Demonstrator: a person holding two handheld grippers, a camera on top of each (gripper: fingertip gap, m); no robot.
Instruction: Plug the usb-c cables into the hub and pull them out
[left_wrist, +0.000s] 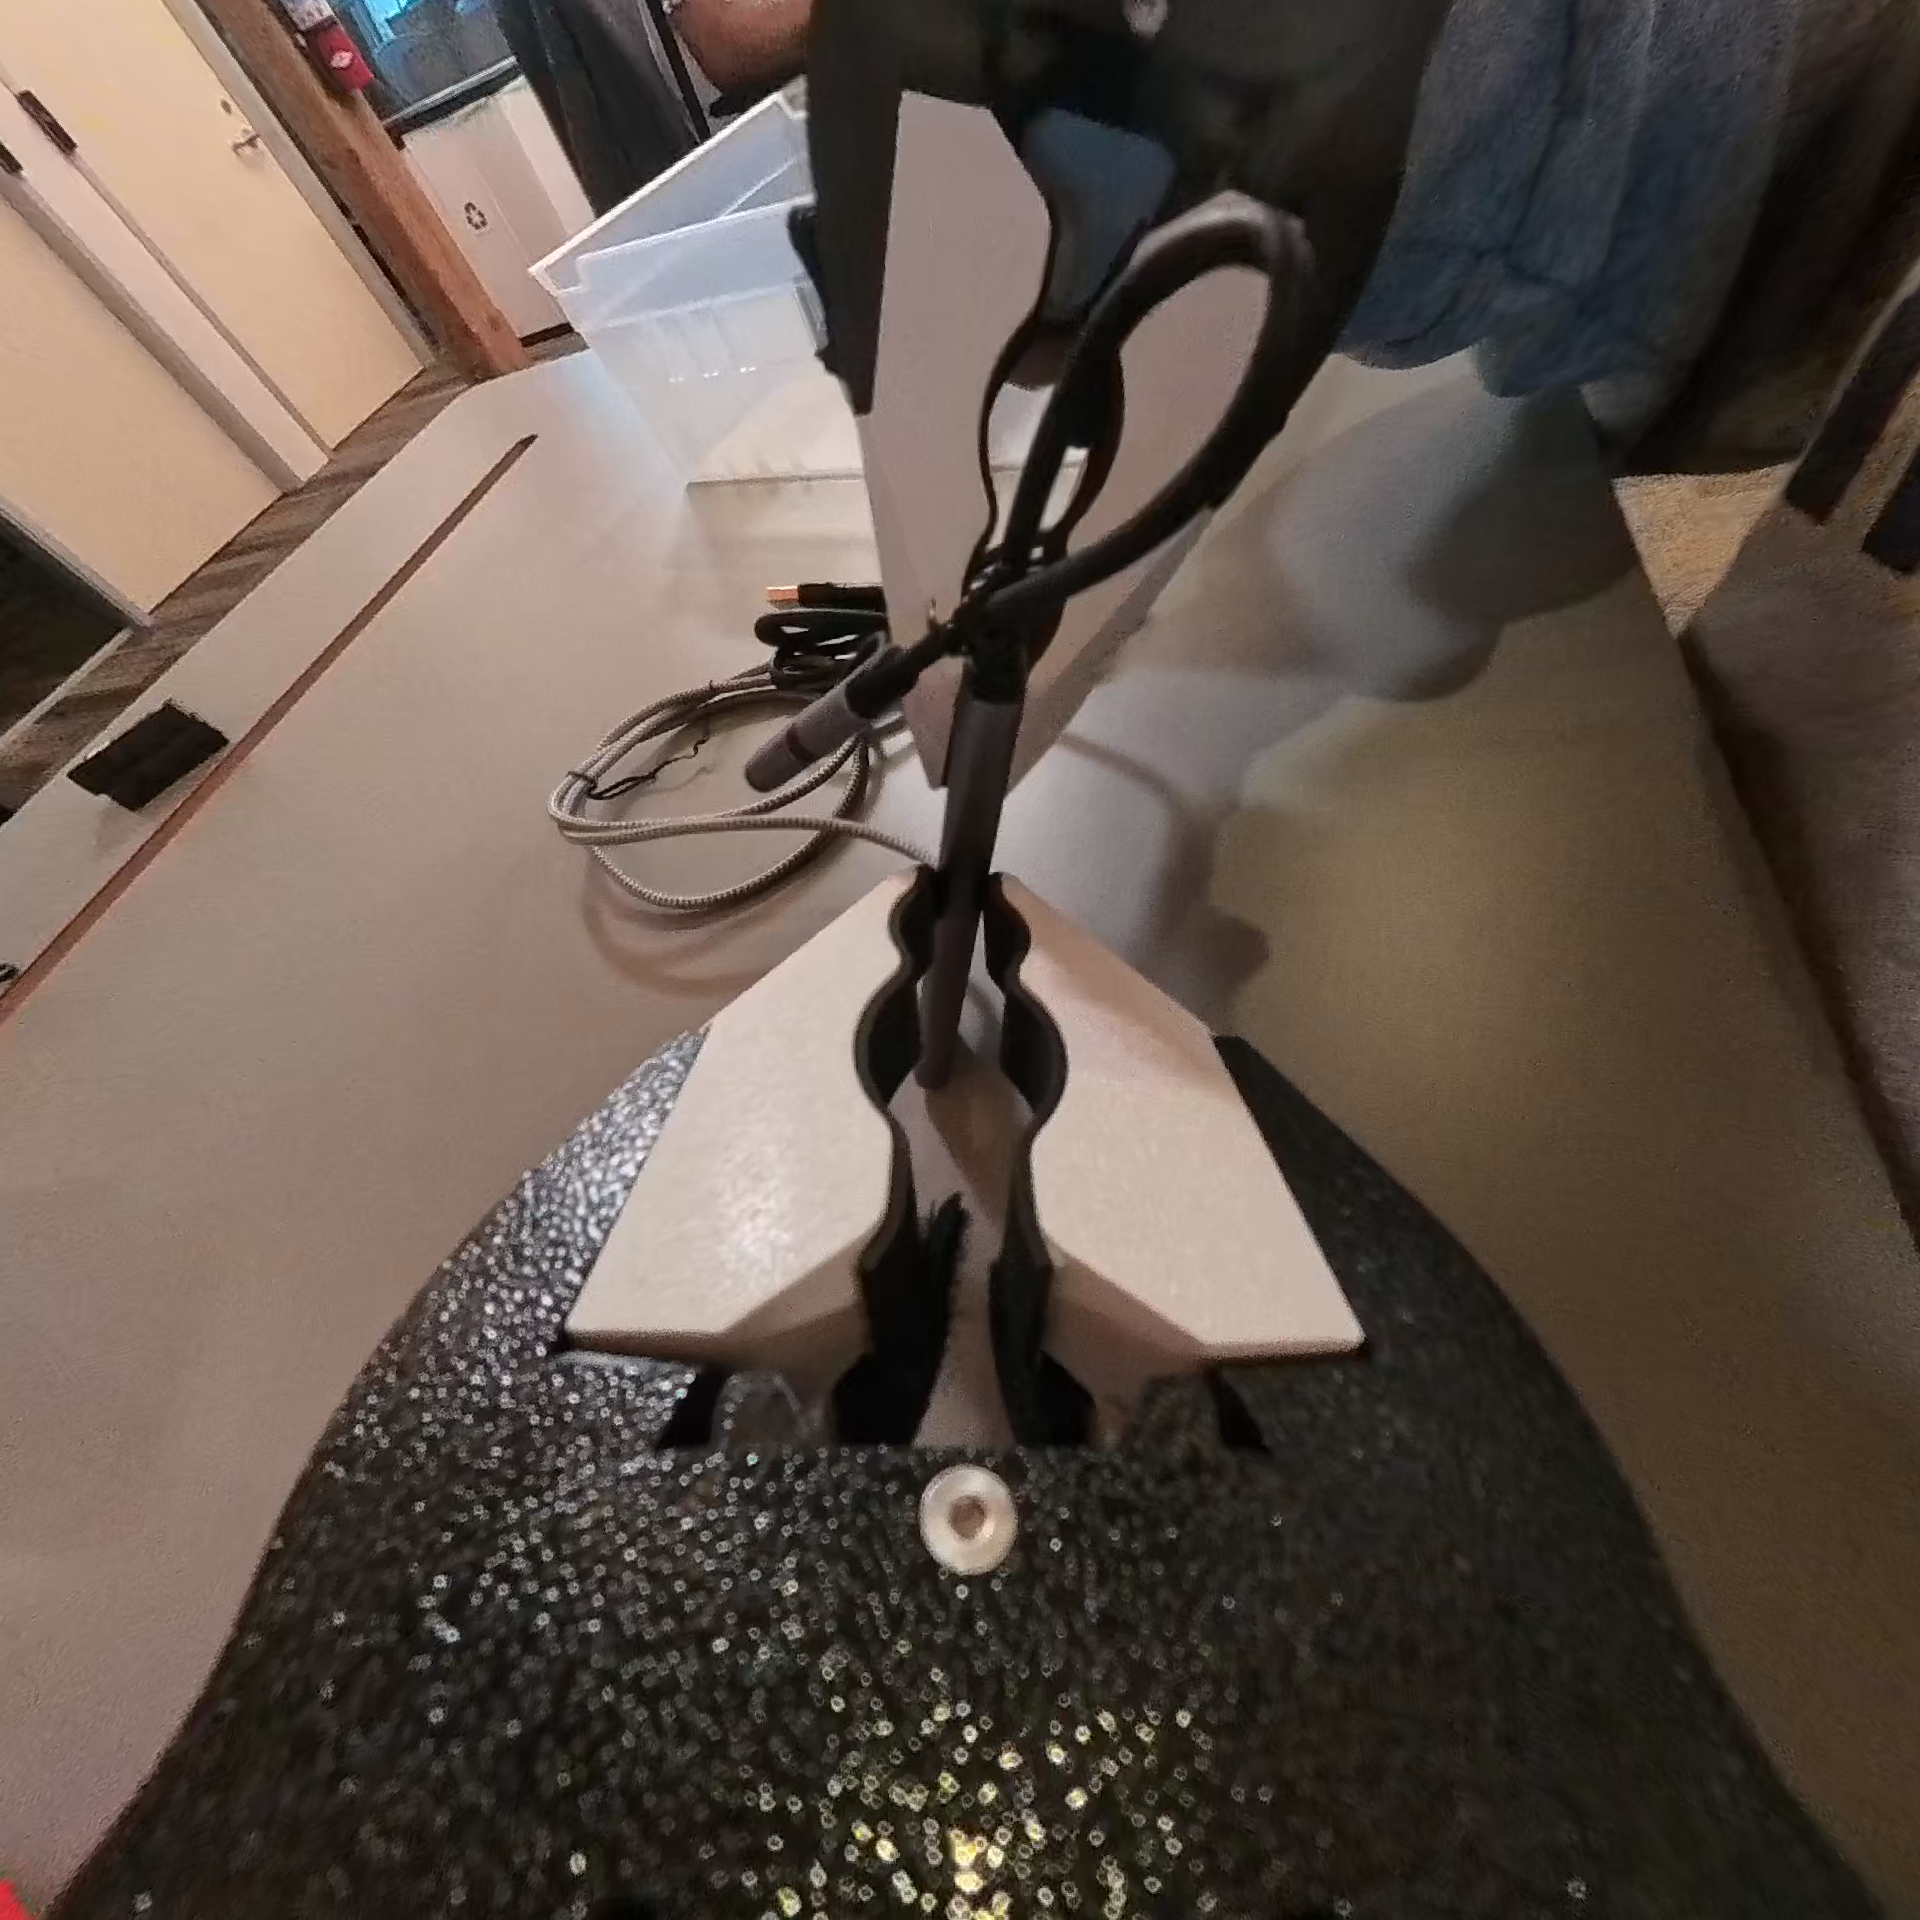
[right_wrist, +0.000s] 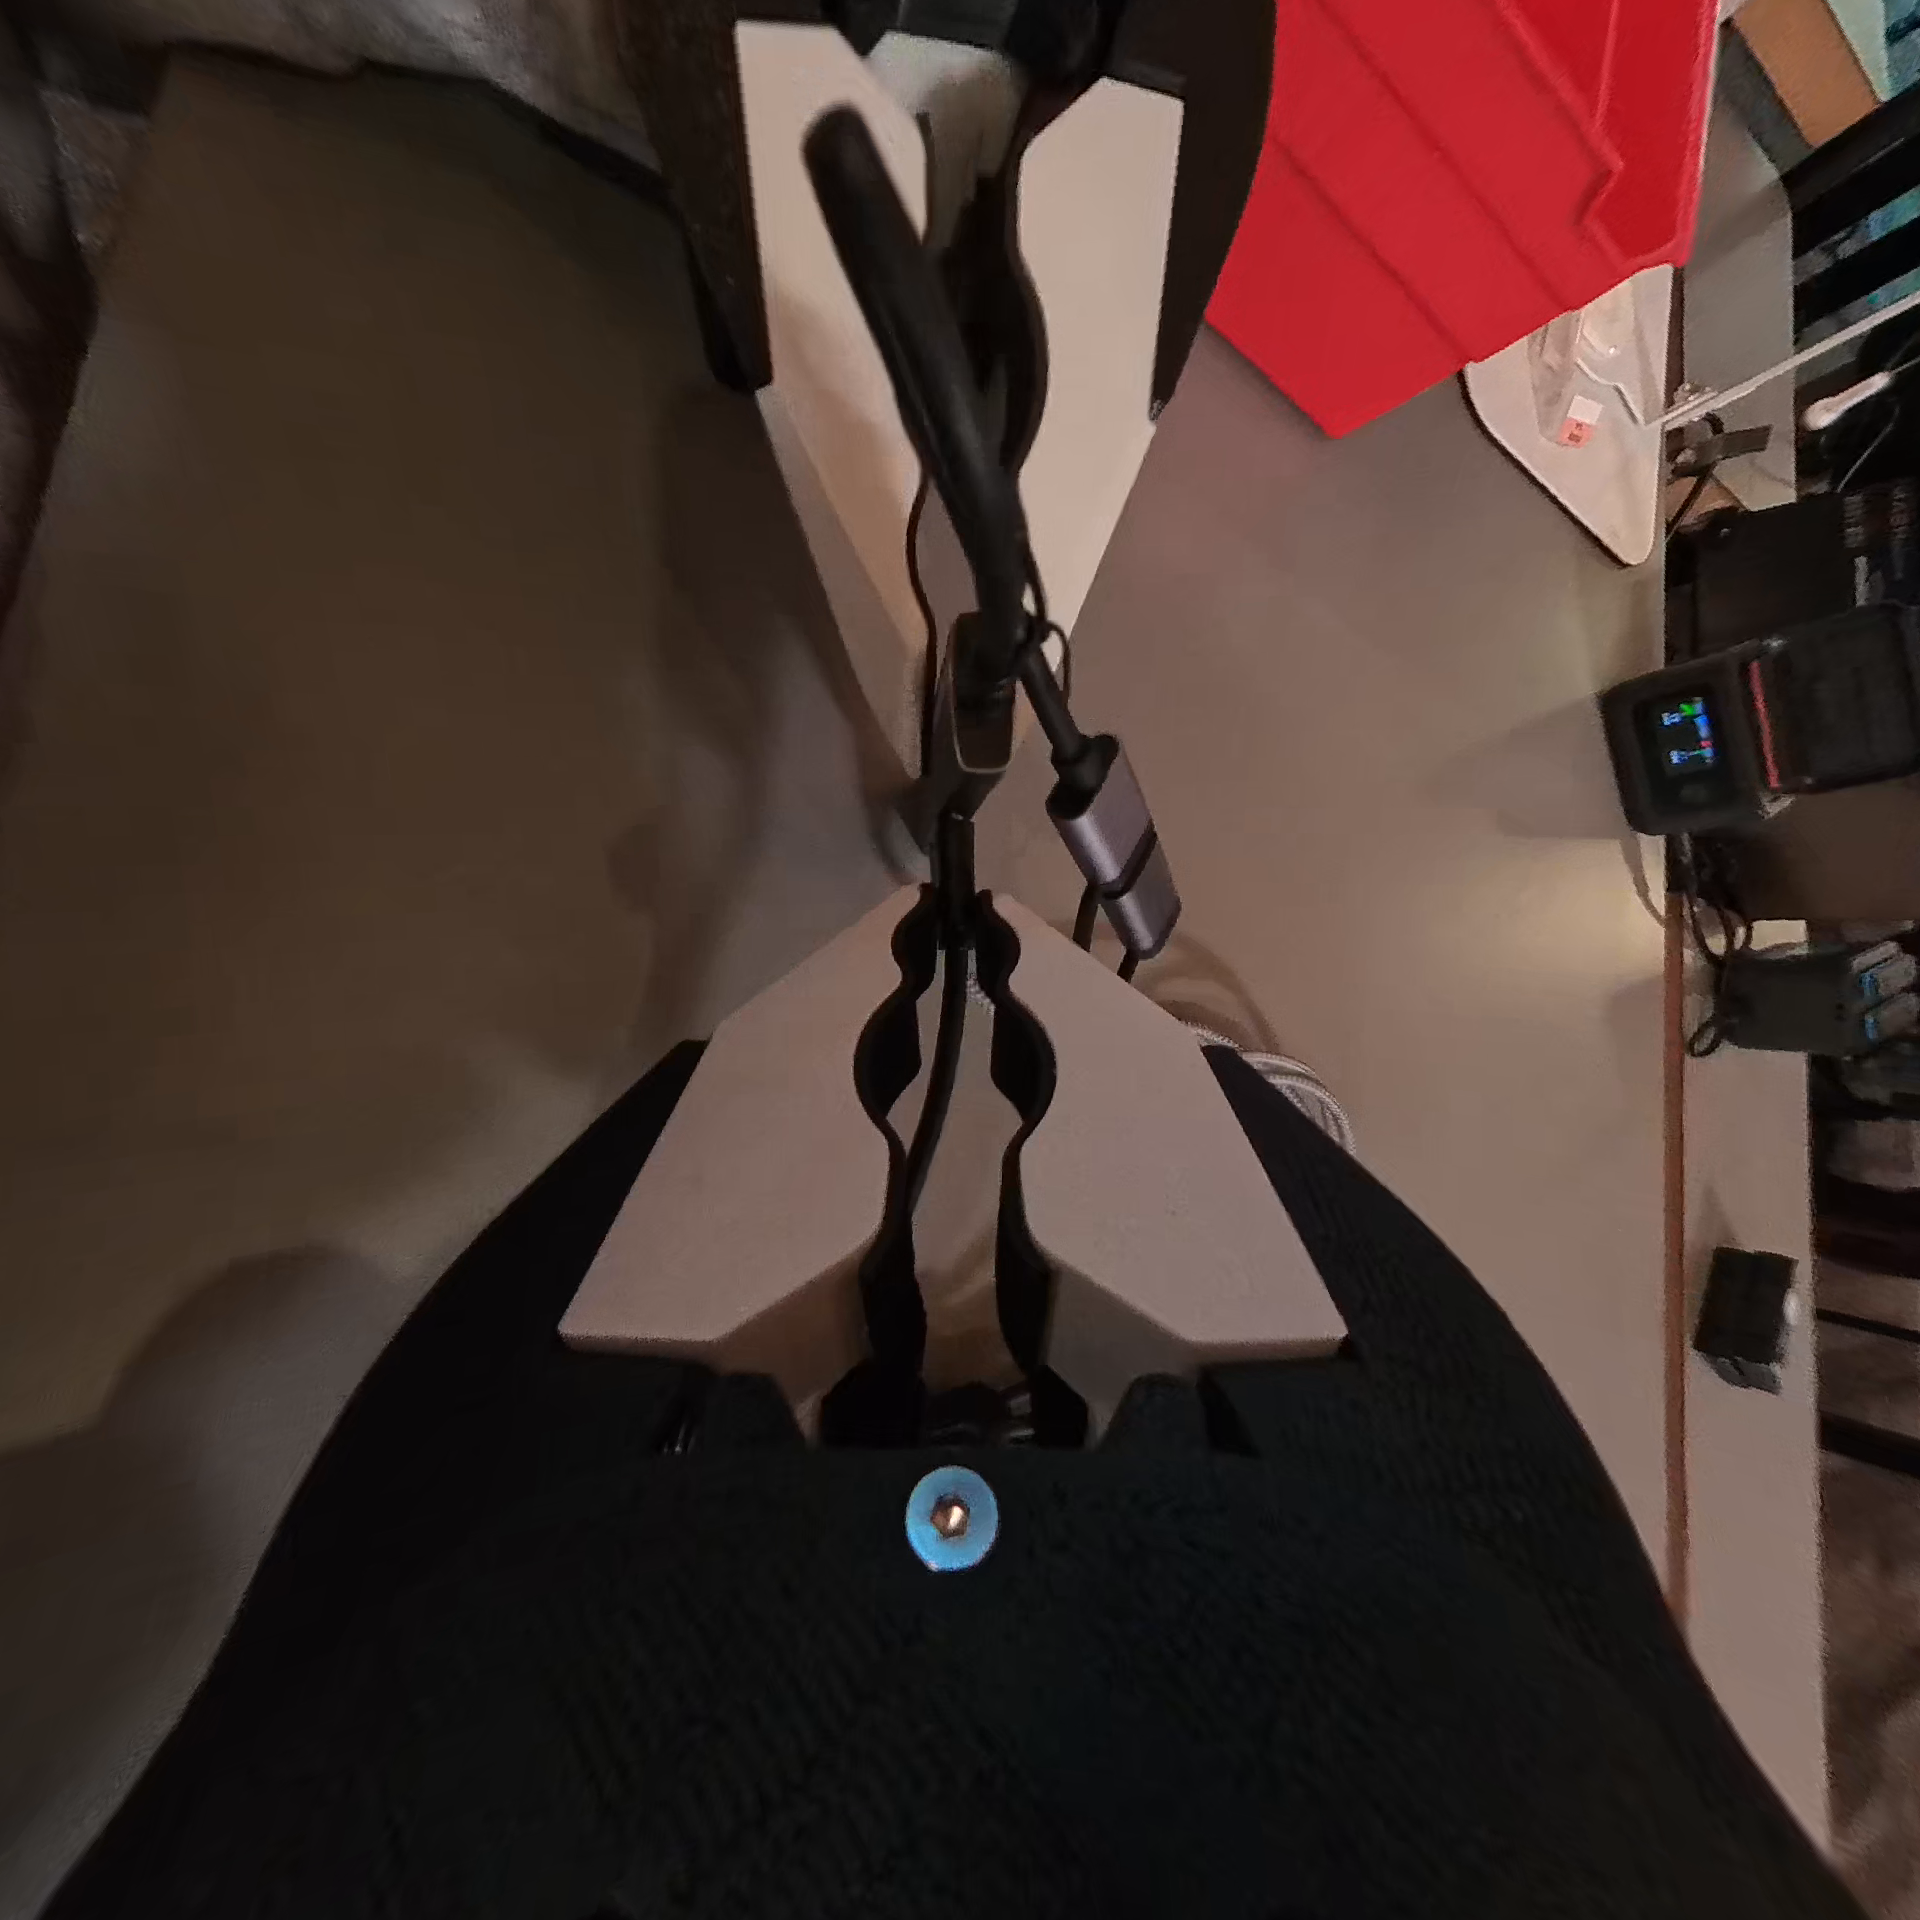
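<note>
In the left wrist view my left gripper is shut on the slim grey hub, held edge-on above the table. The hub's thick black lead loops back and its grey connector hangs free. My right gripper reaches in from above, tip to tip with the left. In the right wrist view my right gripper is shut on a thin black usb-c cable whose plug end meets the hub. The left gripper comes in from the top. The grey connector dangles to the right.
A braided grey cable and a black cable bundle lie on the beige table. A white bin stands behind them. A red bin and small devices sit by the table edge. A person's blue garment is close. Left and right tips are no more than a few centimetres apart.
</note>
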